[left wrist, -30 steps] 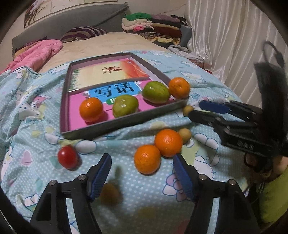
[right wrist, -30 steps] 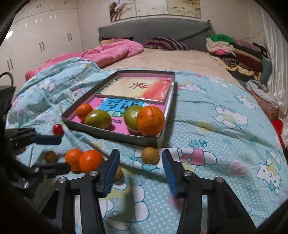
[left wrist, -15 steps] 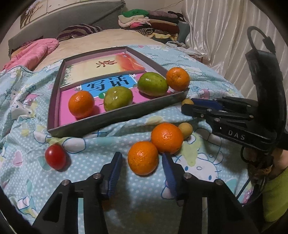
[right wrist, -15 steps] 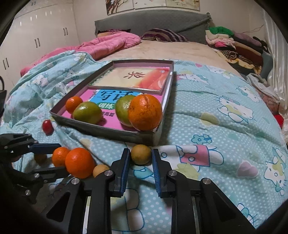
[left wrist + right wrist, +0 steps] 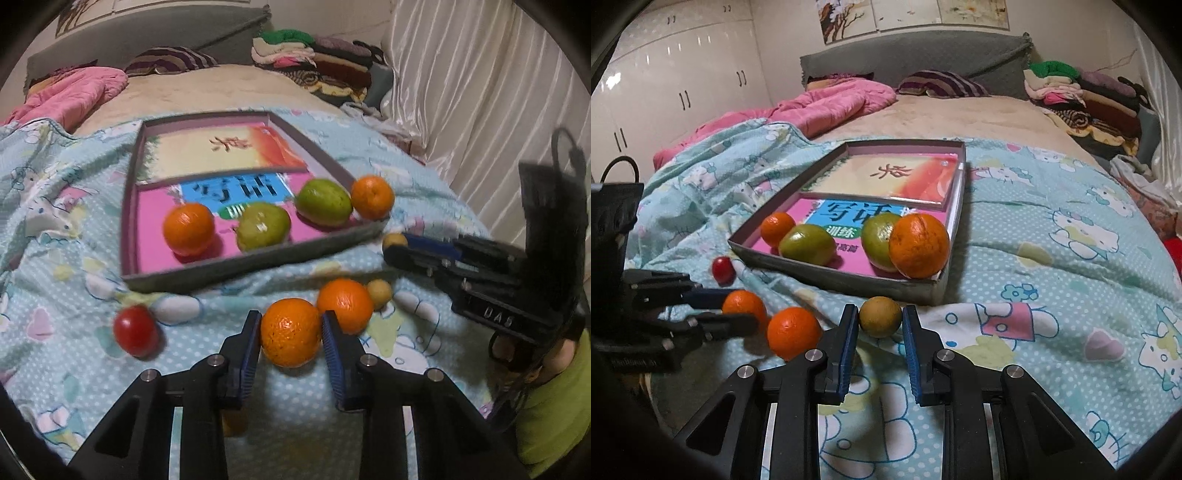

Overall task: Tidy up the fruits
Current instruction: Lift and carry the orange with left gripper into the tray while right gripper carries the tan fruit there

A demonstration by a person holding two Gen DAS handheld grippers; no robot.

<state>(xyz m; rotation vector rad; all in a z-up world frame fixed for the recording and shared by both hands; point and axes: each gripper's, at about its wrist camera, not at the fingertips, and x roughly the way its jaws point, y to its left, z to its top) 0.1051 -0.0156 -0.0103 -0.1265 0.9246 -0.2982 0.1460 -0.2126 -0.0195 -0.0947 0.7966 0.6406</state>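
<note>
Left wrist view: left gripper (image 5: 290, 332) comes in from 6 o'clock; its jaws have just been closing and the blue pads now sit tight on both sides of an orange (image 5: 290, 331) on the blue cartoon bedspread (image 5: 66, 280). A second orange (image 5: 345, 305) touches it at 2 o'clock, with a small yellowish fruit (image 5: 379, 292) against that one's far side. A small red fruit (image 5: 135, 335) lies apart at 9 o'clock. The shallow box (image 5: 236, 271) sits at 12 o'clock, holding two books, two oranges and two green fruits along its near edge. The right gripper (image 5: 391, 247) enters from 3 o'clock, narrow, clamped on a small brownish fruit at its tip beside the box's near right corner. Frame is a bit motion-blurred.

Right wrist view: right gripper (image 5: 880, 318) comes in from 6 o'clock, jaws narrow, pads pressing both sides of the small brown fruit (image 5: 880, 316), which sits on the bedspread just in front of the box wall (image 5: 849, 282). In the box: small orange (image 5: 777, 229), green fruit (image 5: 807, 244), second green fruit (image 5: 877, 236), big orange (image 5: 919, 245) at the near right corner. At 9 o'clock the left gripper holds its orange (image 5: 744, 305); the loose orange (image 5: 794, 332) lies beside it. Red fruit (image 5: 723, 269) at 10 o'clock, near the box's left corner.
</note>
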